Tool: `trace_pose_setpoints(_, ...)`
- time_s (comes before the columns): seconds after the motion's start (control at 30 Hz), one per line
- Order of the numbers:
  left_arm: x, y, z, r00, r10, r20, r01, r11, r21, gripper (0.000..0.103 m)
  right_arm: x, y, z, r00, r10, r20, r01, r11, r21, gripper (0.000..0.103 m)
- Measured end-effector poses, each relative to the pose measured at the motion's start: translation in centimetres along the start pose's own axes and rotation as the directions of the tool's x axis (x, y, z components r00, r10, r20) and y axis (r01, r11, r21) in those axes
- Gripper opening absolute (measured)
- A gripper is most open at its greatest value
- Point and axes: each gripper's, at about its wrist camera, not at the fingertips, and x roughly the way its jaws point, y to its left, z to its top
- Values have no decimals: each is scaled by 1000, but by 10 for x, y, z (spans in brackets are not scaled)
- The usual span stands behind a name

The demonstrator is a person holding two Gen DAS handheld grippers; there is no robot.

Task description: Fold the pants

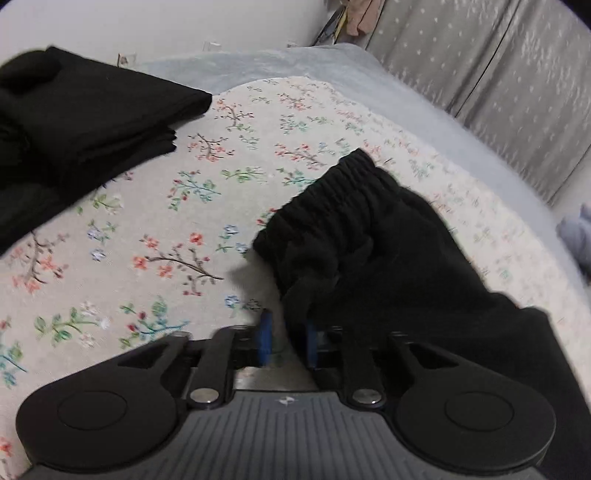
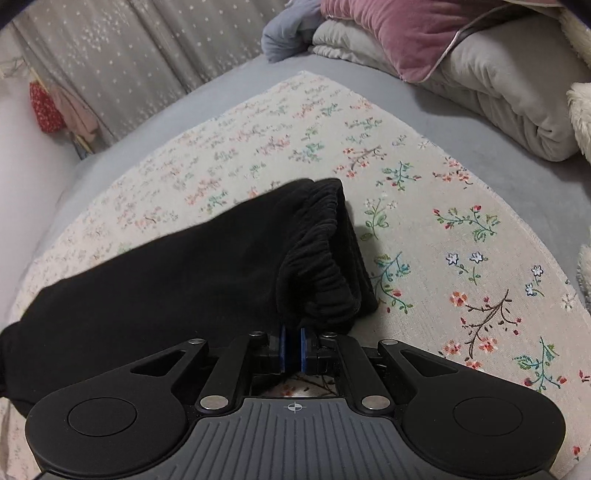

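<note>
Black pants (image 1: 376, 251) lie on a floral cloth (image 1: 155, 221), their ribbed elastic waistband (image 1: 325, 195) raised. My left gripper (image 1: 288, 339) has blue pads around a bunch of the black fabric near the waistband, with a small gap between the pads. In the right wrist view the same pants (image 2: 166, 288) stretch to the left, and my right gripper (image 2: 293, 349) is shut on the near end of the waistband (image 2: 325, 266).
A stack of folded black clothes (image 1: 74, 122) lies at the far left of the floral cloth. Grey bedding (image 2: 498, 96) and a pink pillow (image 2: 399, 29) are piled at the right wrist view's far right. Curtains (image 1: 498, 74) hang behind the bed.
</note>
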Motion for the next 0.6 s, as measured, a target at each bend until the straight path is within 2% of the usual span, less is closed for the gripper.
trace_pose_setpoints(0.03, 0, 1, 1, 1000, 19, 1, -19, 1000, 9, 57, 2, 2, 0, 1000, 1, -16, -1, 1000, -9, 13)
trace_pose_setpoints(0.1, -6, 7, 5, 1000, 16, 21, -16, 1000, -7, 63, -1, 2, 2, 1000, -14, -13, 14, 1000, -3, 19)
trace_pose_setpoints(0.13, -10, 11, 7, 999, -6, 34, 7, 999, -31, 64, -3, 2, 3, 1000, -27, 2, 27, 1000, 2, 30)
trace_pose_setpoints(0.23, -26, 18, 12, 994, -60, 94, 69, 993, -100, 64, -28, 7, 5, 988, -85, 129, 87, 996, -11, 50)
trace_pose_setpoints(0.3, -33, 15, 14, 991, -48, 128, 61, 993, -97, 65, -39, 12, 9, 971, -120, 209, 122, 993, 4, 55)
trace_pose_setpoints(0.4, -38, 17, 19, 987, -28, 159, 54, 985, -164, 71, -34, 33, 11, 957, -152, 246, 172, 983, -65, 57)
trace_pose_setpoints(0.5, -40, 23, 22, 981, -9, 192, 59, 965, -256, 72, -22, 72, 5, 971, -61, 230, 111, 972, -210, 57)
trace_pose_setpoints(0.57, -34, 23, 25, 981, -52, 189, 101, 960, -260, 73, -12, 107, -5, 981, 17, 195, 51, 940, -338, 58)
trace_pose_setpoints(0.6, -27, 21, 27, 982, -75, 172, 117, 962, -249, 74, -6, 128, -12, 985, 52, 167, 22, 911, -412, 58)
